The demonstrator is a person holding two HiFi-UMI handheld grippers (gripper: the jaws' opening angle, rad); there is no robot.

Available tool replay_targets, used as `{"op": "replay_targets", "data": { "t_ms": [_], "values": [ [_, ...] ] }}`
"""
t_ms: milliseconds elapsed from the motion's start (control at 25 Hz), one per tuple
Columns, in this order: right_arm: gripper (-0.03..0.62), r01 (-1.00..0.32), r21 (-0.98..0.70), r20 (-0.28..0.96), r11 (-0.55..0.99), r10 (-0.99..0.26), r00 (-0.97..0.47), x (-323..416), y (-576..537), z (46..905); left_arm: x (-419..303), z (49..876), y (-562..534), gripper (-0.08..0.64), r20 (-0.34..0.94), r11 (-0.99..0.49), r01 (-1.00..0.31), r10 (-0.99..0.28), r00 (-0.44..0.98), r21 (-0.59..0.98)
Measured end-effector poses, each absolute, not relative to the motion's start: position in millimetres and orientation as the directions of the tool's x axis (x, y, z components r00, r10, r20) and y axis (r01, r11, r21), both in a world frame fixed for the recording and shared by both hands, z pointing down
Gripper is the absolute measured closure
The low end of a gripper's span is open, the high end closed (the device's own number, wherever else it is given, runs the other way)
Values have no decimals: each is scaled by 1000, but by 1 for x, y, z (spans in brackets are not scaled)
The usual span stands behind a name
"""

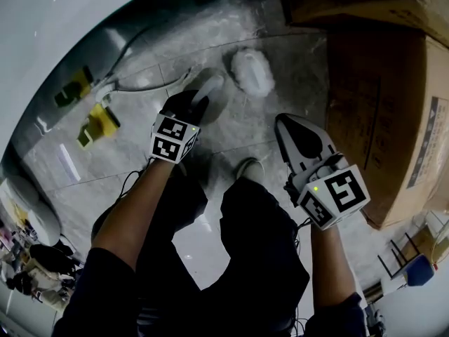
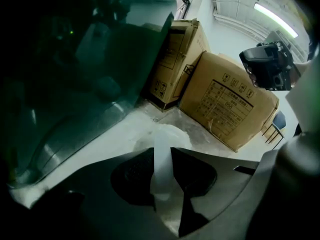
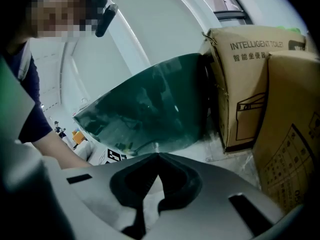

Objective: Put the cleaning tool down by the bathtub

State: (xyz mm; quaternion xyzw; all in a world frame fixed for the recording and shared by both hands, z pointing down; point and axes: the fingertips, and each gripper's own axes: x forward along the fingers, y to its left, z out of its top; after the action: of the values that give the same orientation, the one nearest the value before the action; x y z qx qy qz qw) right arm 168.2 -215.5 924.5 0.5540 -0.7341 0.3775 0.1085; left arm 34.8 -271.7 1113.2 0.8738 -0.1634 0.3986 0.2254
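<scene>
The cleaning tool has a fluffy white head [image 1: 252, 71] resting on the marble floor and a white handle [image 1: 208, 88]. My left gripper [image 1: 193, 105] is shut on that handle, low over the floor beside the white bathtub [image 1: 70, 20]. In the left gripper view the handle [image 2: 161, 169] runs up between the closed jaws of the left gripper [image 2: 162, 151] to the head [image 2: 172, 134]. The tub's glossy side [image 2: 75, 84] looks dark green there. My right gripper [image 1: 298, 128] hangs to the right, shut, and the right gripper [image 3: 158, 156] shows its tips meeting with nothing between them.
Big cardboard boxes [image 1: 379, 104] [image 2: 225, 104] [image 3: 240, 84] stand close on the right. Yellow-green items [image 1: 95, 121] and a pale hose [image 1: 140, 83] lie along the tub's foot. The person's shoe [image 1: 247, 167] is on the floor between the grippers.
</scene>
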Motion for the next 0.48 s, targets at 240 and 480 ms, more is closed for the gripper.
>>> {"op": "replay_targets", "data": {
  "t_ms": [240, 480],
  "values": [
    [588, -894, -434, 580, 114, -724, -374, 167, -216, 950, 37, 1159, -274, 449, 780, -841, -482, -123, 613, 246],
    [588, -893, -432, 567, 128, -731, -379, 170, -217, 956, 33, 1191, -276, 448, 807, -840, -500, -138, 574, 211]
  ]
}}
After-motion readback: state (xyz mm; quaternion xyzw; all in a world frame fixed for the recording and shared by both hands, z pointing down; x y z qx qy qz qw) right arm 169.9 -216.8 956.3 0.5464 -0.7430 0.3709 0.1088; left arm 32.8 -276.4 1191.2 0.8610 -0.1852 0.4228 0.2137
